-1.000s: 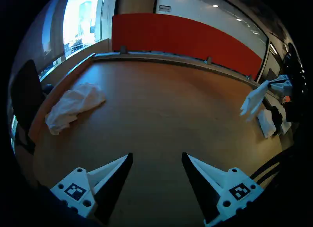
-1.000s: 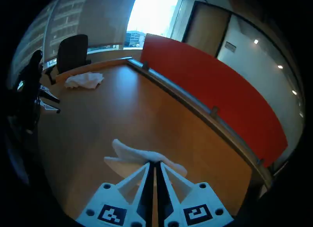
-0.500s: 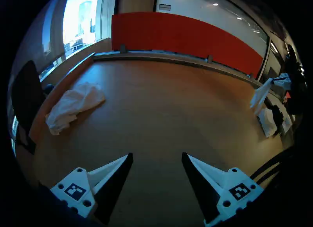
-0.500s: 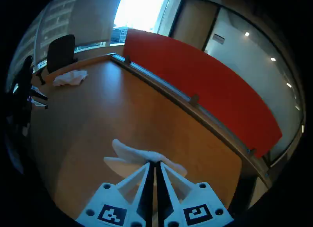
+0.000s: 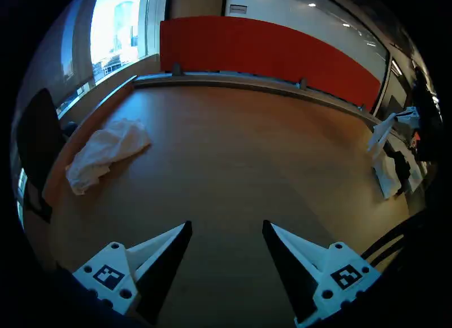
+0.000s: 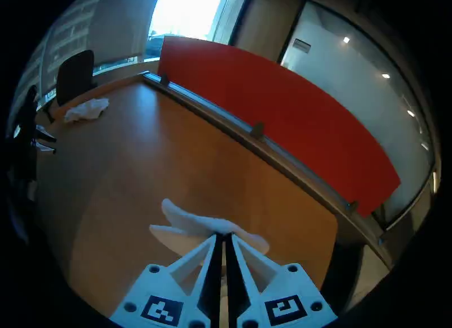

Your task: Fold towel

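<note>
At the near edge of the right gripper view, the right gripper (image 6: 224,237) is seen clamped on a white towel (image 6: 198,222), which is held above the wooden table (image 6: 141,158). The left gripper (image 5: 226,226) is held with its fingers wide apart over the bare tabletop, nothing between them. A crumpled white cloth (image 5: 107,150) is seen near the table's far left edge, beside a dark chair (image 5: 37,136). The table is bounded by a red partition (image 5: 265,46), with a bright window (image 5: 116,31) beyond.
</note>
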The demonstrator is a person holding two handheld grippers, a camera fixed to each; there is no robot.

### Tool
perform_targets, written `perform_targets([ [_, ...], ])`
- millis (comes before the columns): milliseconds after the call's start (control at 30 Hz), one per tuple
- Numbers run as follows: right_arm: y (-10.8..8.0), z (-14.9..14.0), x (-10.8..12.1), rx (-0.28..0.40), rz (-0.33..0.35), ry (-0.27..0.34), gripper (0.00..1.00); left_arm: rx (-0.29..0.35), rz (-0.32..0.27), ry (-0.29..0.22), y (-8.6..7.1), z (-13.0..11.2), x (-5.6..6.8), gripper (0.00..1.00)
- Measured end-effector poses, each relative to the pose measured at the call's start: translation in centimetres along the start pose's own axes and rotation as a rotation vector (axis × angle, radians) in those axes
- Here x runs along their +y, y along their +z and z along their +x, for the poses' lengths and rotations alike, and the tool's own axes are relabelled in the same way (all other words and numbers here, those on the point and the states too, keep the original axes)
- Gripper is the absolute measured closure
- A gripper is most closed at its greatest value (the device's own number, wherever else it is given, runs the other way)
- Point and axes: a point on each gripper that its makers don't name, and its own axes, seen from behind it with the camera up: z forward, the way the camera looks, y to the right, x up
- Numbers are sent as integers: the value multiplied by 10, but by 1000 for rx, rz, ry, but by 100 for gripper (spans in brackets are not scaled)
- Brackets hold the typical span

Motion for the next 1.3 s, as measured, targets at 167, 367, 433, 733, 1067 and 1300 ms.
perform_targets([
  [167,-3,-9,20,-15,-24,8,95,-2,3,1,0,0,2,8],
  [367,-10,-18,41,-25,-50,27,95,-3,2,7,1,1,7,8],
  [433,-12,-23,47,-34,-56,30,95,-3,1,8,1,1,8,8],
  [733,-20,-40,59,-55,-74,45,95,-4,-2,17,-1,1,13,8],
  [1067,-35,-69,61,-85,-85,64,95,-4,-9,23,-2,2,17,8],
  [1300,-54,-107,58,-123,-92,98,95,-4,-16,30,-3,2,20,8],
])
